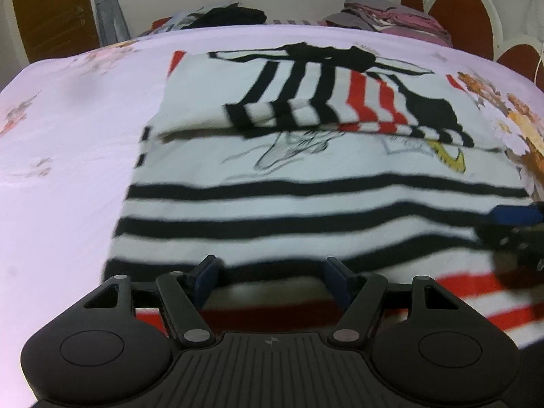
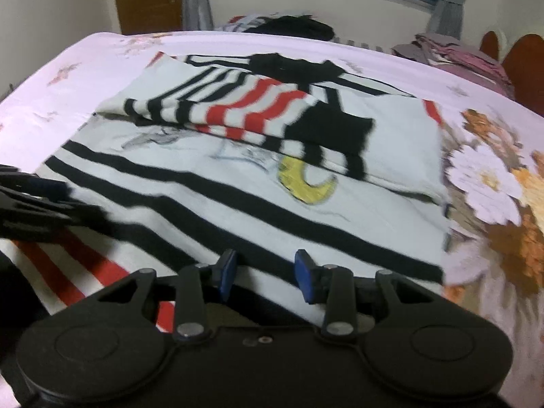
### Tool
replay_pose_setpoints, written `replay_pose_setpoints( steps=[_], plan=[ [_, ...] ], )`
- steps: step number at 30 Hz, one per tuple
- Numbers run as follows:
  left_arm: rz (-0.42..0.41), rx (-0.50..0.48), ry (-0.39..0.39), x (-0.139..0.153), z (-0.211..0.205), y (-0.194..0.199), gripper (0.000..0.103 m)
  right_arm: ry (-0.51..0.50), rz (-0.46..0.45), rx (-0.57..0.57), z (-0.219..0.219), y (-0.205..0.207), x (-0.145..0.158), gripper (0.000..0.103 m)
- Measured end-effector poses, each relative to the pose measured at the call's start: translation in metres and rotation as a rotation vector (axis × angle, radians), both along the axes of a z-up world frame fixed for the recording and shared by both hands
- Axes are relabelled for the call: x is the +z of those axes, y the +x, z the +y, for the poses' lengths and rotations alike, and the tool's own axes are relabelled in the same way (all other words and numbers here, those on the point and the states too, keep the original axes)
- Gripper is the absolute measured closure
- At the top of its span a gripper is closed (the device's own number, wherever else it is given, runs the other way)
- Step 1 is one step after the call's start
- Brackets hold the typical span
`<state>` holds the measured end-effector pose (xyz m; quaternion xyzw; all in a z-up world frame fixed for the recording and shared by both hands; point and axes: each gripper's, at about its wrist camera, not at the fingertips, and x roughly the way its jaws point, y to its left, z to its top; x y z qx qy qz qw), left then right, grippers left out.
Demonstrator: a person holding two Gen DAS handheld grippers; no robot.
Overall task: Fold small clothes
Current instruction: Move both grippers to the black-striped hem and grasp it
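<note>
A white sweater with black and red stripes (image 1: 299, 210) lies flat on the bed, both sleeves folded across its upper part (image 1: 326, 105). It also shows in the right wrist view (image 2: 238, 197), with a yellow moon print (image 2: 306, 183). My left gripper (image 1: 272, 280) is open and empty over the sweater's near hem on the left. My right gripper (image 2: 265, 273) is open and empty over the hem on the right. The right gripper shows at the right edge of the left wrist view (image 1: 516, 231); the left gripper shows at the left edge of the right wrist view (image 2: 37, 204).
The bed has a pink floral sheet (image 1: 68, 170). A dark clothes pile (image 1: 234, 15) and a stack of folded pink and grey clothes (image 1: 391, 17) lie at the far edge. A red headboard (image 1: 459, 17) stands at the right, a wooden door (image 1: 51, 10) at the far left.
</note>
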<state>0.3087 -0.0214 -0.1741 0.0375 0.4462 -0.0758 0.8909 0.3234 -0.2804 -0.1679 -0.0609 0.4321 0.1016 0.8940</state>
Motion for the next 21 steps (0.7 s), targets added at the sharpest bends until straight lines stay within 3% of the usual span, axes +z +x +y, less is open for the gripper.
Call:
replay_pose_setpoints(
  steps=[10,16,21],
  plan=[
    [-0.008,-0.038,0.0,0.001,0.056,-0.04,0.035,-0.057,-0.008,-0.182,-0.023,-0.053,0.005,0.062],
    [-0.023,-0.099,-0.078,0.011,0.047,-0.058,0.035,0.067,-0.004,-0.158,0.025,-0.075,0.017,0.063],
    [-0.002,-0.144,-0.069,0.002,0.044,-0.072,0.035,0.061,0.031,-0.14,0.054,-0.089,0.009,0.062]
  ],
)
